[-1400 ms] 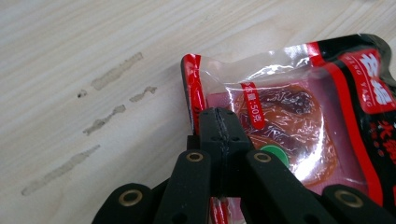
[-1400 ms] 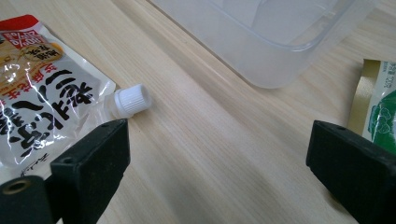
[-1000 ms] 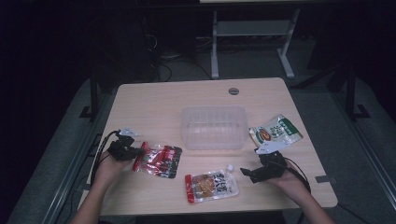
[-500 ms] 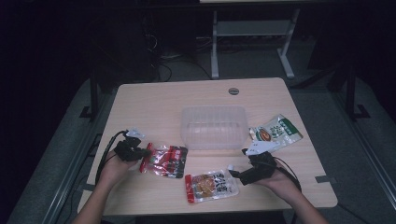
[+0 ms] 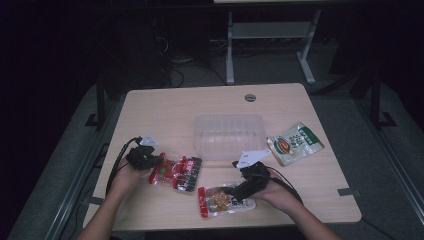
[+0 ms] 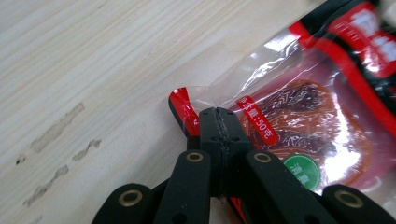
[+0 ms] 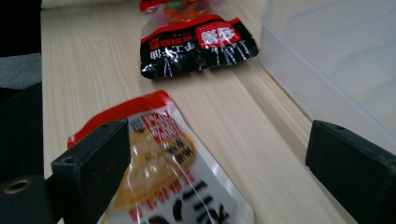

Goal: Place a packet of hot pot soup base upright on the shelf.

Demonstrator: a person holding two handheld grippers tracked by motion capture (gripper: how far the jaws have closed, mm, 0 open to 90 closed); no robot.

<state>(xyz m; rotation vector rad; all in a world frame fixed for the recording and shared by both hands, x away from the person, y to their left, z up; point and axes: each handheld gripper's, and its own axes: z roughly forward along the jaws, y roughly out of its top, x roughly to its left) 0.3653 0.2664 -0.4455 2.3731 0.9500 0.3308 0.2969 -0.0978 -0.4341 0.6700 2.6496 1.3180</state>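
Wooden tabletop (image 5: 165, 107) under dim light, dark floor around. Clear plastic container (image 5: 228, 135) at centre, empty. Green-and-white snack packet (image 5: 295, 143) just right of it, flat. Red-and-black packet (image 5: 176, 171) at front left — left gripper (image 5: 154, 163) at its near-left edge, touching, held in a hand (image 5: 125, 176) with a black cable looping behind. Third packet (image 5: 223, 200), red-edged with an orange centre, at front middle — right gripper (image 5: 235, 189) over its right part, white tag on top, forearm entering from below. Round grommet (image 5: 250, 97) near the far edge. Finger positions too small to tell.
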